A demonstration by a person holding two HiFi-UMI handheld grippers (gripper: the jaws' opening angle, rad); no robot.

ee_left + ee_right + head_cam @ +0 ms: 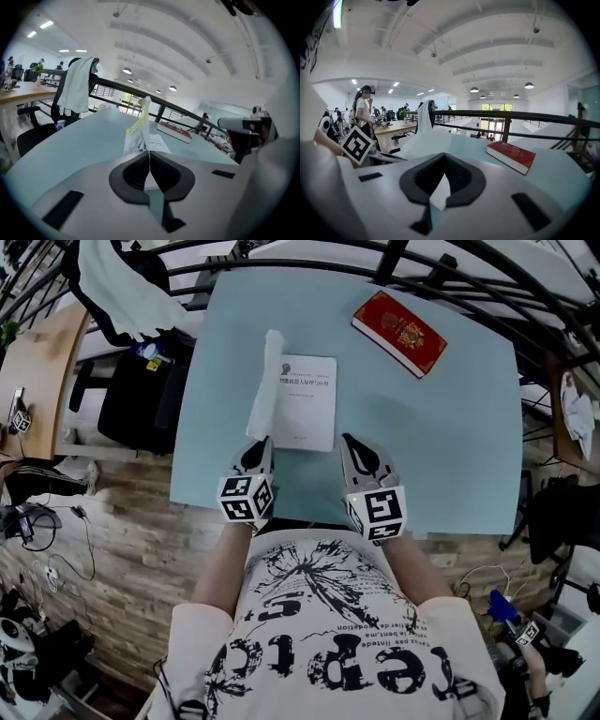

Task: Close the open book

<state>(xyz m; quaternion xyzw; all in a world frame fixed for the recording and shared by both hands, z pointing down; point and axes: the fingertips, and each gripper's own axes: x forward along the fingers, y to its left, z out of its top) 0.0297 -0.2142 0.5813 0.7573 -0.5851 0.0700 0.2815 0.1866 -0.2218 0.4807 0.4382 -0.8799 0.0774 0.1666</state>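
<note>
left claw [149, 154]: pressed together, pinching the upright left half of the white paperback book [305, 401] | right claw [443, 158]: pressed together, empty, near that book's near right corner | book: half open, mid pale blue counter [450, 427] | red hardcover book [398, 333]: far right, well apart

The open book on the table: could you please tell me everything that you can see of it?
The open book is a thin white paperback on the pale blue table, near its front edge. Its right-hand part lies flat, showing a white page with small print. Its left cover stands nearly upright, with some yellow-green showing on it. The left claw, shut, appears to pinch that cover's near edge. Nothing else touches it.
</note>
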